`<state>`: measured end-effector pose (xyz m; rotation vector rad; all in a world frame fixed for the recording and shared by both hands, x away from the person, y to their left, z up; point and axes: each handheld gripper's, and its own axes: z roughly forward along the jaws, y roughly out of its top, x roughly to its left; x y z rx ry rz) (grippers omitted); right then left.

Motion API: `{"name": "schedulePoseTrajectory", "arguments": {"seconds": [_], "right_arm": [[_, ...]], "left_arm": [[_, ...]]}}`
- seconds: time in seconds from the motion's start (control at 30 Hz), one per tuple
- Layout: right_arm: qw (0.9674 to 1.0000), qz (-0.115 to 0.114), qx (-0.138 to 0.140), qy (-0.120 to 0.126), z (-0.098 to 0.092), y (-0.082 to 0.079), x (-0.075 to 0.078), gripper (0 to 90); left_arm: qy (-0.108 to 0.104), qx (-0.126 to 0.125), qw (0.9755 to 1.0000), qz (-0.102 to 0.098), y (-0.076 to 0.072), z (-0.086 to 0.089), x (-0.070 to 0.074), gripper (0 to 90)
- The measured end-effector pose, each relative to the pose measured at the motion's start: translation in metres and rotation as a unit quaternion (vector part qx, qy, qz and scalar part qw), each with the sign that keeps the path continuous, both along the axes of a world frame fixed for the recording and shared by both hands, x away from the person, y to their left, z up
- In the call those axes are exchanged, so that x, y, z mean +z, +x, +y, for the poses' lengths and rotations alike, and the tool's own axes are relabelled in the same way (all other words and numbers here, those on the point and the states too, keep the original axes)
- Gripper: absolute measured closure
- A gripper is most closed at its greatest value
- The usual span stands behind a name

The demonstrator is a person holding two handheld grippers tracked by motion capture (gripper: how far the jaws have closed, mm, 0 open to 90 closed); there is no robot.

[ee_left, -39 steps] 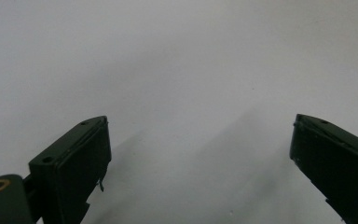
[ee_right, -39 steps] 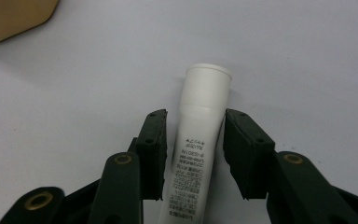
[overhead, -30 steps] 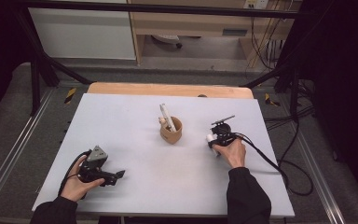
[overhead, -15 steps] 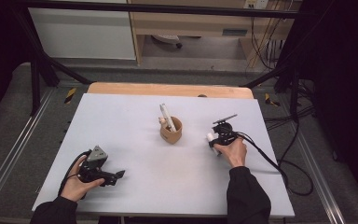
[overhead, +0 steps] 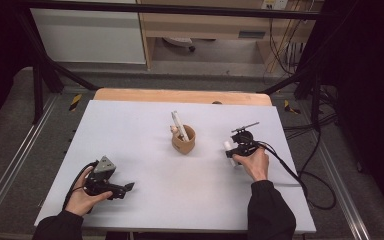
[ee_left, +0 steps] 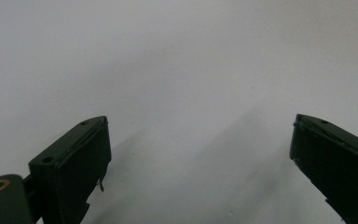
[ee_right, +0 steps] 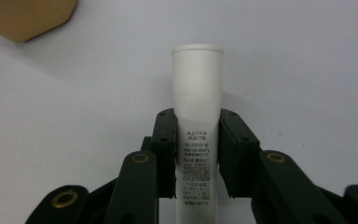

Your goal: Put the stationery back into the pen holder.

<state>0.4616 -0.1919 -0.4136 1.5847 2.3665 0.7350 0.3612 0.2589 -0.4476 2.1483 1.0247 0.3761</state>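
A tan cup [overhead: 184,141] stands mid-table with a white tube [overhead: 180,126] leaning in it. To its right my right gripper [overhead: 228,150] is shut on a second white tube [ee_right: 197,93], cap pointing away from me, printed text between the jaws; the cup's corner [ee_right: 28,16] shows at that view's top left. Near the front left of the table my left gripper [overhead: 126,188] rests in the hand, jaws wide apart over bare white table [ee_left: 182,70], nothing between them.
The white tabletop [overhead: 140,130] ends in a wooden strip [overhead: 180,96] at the far side. A cable [overhead: 300,175] trails from the right gripper off the table's right edge. Black frame legs and shelving stand beyond the table.
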Motion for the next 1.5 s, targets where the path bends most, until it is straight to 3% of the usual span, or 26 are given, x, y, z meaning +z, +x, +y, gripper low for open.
{"name": "schedulePoseTrajectory", "arguments": {"seconds": [0.47, 0.7, 0.93, 1.17, 1.5], "right_arm": [[0.9985, -0.042, 0.015, 0.030, -0.010, -0.015, 0.018, 69.9], [0.9953, -0.073, 0.027, 0.059, -0.016, -0.026, 0.026, 69.9], [0.9886, -0.110, 0.040, 0.095, -0.020, -0.036, 0.032, 69.8], [0.9788, -0.152, 0.044, 0.130, -0.021, -0.043, 0.037, 69.8], [0.9617, -0.210, 0.035, 0.173, -0.019, -0.049, 0.048, 69.8]], "left_arm": [[-0.002, 0.000, 1.0000, -0.002, 0.000, 0.000, 0.001, 5.3], [-0.003, 0.001, 1.0000, -0.002, 0.000, 0.000, 0.001, 5.2], [-0.004, 0.001, 1.0000, -0.002, 0.001, 0.000, 0.001, 5.3], [-0.005, 0.002, 1.0000, -0.002, 0.001, -0.001, 0.001, 5.2], [-0.005, 0.003, 1.0000, -0.002, 0.001, -0.001, 0.001, 5.2]]}}
